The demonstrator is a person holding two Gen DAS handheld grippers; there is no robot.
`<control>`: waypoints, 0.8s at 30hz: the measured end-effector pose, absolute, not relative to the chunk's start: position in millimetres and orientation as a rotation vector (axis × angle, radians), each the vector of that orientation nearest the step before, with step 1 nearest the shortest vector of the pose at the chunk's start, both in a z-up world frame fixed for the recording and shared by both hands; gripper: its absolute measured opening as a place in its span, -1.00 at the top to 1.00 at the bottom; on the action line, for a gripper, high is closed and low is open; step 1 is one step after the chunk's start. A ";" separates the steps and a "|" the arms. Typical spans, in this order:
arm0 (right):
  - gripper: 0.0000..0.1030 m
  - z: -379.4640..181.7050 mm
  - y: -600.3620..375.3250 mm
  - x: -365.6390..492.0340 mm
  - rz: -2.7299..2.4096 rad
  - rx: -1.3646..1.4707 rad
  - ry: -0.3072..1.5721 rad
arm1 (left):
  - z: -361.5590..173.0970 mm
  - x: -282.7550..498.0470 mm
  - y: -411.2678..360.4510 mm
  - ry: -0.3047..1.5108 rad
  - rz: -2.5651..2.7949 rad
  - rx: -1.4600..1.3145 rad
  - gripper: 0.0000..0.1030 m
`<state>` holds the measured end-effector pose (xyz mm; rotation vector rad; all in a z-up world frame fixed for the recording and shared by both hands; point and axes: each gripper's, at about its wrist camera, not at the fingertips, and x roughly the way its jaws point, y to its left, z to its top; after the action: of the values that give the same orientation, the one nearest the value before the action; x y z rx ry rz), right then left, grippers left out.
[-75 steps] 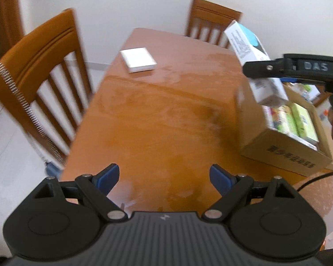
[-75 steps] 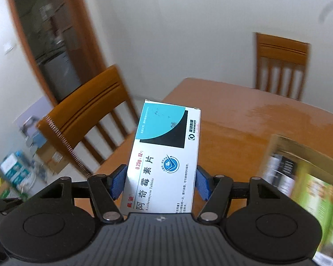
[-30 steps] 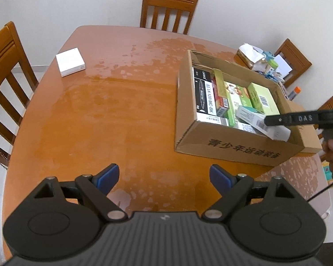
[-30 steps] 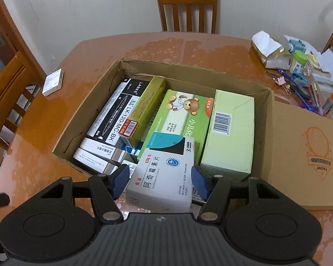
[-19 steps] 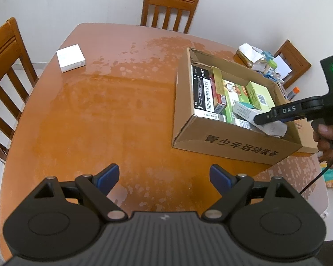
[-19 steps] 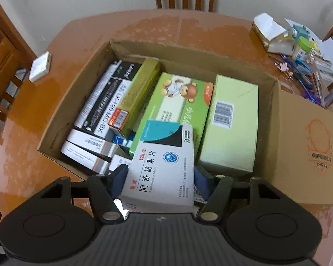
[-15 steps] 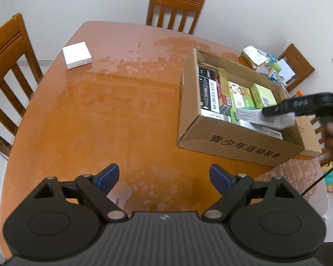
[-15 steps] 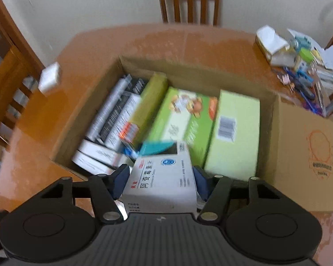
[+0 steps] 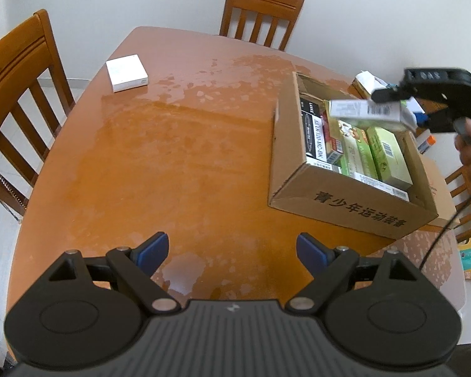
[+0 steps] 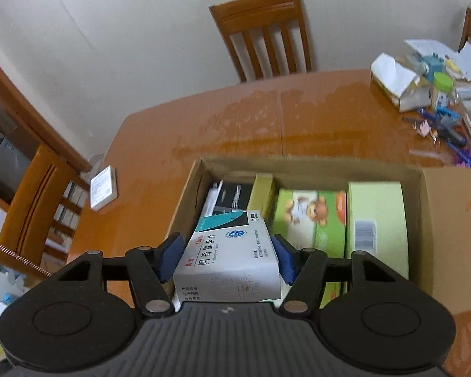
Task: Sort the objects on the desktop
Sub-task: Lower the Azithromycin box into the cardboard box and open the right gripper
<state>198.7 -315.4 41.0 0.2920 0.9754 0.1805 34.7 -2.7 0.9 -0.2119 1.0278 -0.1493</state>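
Across the wooden desk (image 9: 179, 157) you are hovering the right hand-held gripper (image 10: 226, 256), clamped on the medicine box (image 10: 229, 254), over the cardboard carton (image 9: 354, 207) for a drop (left hand-held gripper (image 9: 232, 249) gaping empty, likely for the white box (image 9: 127, 73)).

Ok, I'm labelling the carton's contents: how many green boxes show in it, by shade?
Bright green box with bear picture: 1
Pale green box with barcode: 1
Olive narrow box: 1
Total: 3
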 end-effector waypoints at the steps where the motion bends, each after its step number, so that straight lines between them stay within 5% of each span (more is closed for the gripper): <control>1: -0.29 41.7 -313.7 202.6 0.182 0.302 0.971 | 1.3 34.3 -0.8 1.027 -0.146 -0.211 -0.72; 24: -0.34 -25.7 -255.6 239.7 0.108 0.219 0.977 | -5.1 36.6 20.2 1.057 -0.099 -0.234 -0.72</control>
<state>239.7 -255.6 -25.7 0.2193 0.9773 0.1078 36.6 20.2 -5.1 -0.2342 1.0572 -0.0989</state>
